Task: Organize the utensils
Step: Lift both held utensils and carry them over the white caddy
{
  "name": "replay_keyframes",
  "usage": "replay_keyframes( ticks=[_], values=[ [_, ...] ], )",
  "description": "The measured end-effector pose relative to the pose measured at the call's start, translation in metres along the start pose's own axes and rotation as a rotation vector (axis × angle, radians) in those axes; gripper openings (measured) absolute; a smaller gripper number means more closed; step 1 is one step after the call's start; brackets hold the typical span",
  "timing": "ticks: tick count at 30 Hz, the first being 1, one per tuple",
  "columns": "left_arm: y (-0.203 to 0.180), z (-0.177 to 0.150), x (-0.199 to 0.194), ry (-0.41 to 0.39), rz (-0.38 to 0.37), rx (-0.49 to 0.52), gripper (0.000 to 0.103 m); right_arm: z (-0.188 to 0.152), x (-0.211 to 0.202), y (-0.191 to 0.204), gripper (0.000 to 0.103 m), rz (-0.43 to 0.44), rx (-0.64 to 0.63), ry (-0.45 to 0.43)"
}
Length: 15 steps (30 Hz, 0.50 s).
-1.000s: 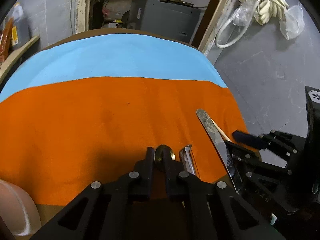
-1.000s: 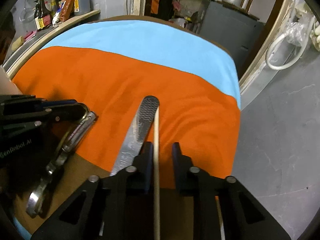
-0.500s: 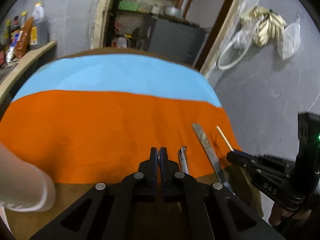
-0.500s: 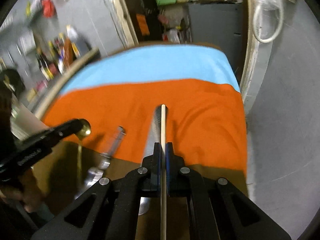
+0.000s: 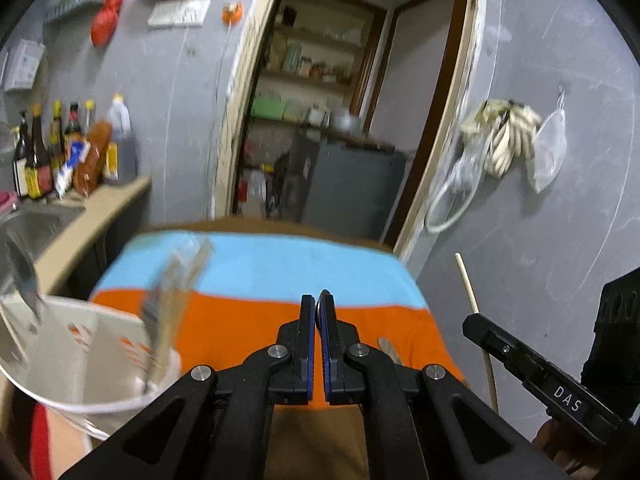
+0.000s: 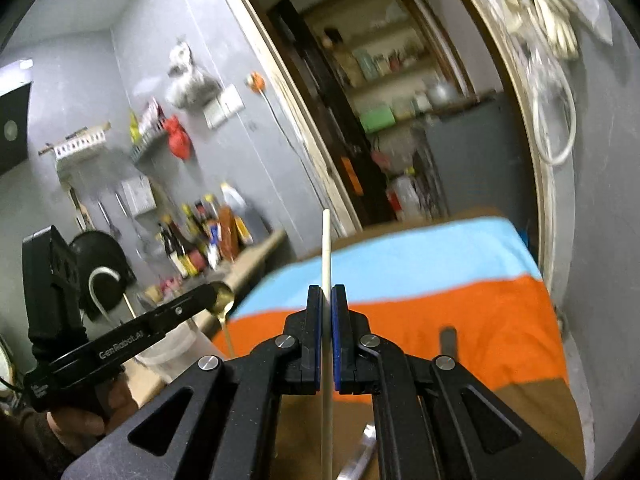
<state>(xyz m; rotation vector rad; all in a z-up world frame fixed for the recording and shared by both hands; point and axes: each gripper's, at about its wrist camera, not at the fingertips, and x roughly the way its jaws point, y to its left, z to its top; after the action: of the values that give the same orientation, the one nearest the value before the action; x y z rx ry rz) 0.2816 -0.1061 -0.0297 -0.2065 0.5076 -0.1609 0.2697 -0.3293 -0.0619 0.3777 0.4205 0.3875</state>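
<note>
My left gripper is shut on a gold spoon, whose bowl and thin handle show in the right wrist view, held in the air above the table. My right gripper is shut on a wooden chopstick that points up; it also shows in the left wrist view. A white cup holding several utensils stands at the lower left. A metal knife lies on the orange cloth.
A blue cloth covers the table's far part. A counter with a sink and several sauce bottles is on the left. A doorway with shelves lies beyond the table. A grey wall is on the right.
Both grippers have risen and tilted up from the table, the left with the spoon, the right with the chopstick. The white cup has come into view at the left.
</note>
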Motion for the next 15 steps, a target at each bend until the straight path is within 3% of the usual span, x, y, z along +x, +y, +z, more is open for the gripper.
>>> replay_keyframes(
  ticks=[7,15],
  values=[
    [0.030,0.040,-0.053,-0.095,-0.005,0.023,0.003,0.028,-0.002,0.056,0.004,0.021,0.008,-0.155],
    [0.091,0.064,-0.098,-0.173,0.079,0.029,0.003,0.036,0.024,0.133,0.004,0.080,-0.002,-0.270]
  ],
)
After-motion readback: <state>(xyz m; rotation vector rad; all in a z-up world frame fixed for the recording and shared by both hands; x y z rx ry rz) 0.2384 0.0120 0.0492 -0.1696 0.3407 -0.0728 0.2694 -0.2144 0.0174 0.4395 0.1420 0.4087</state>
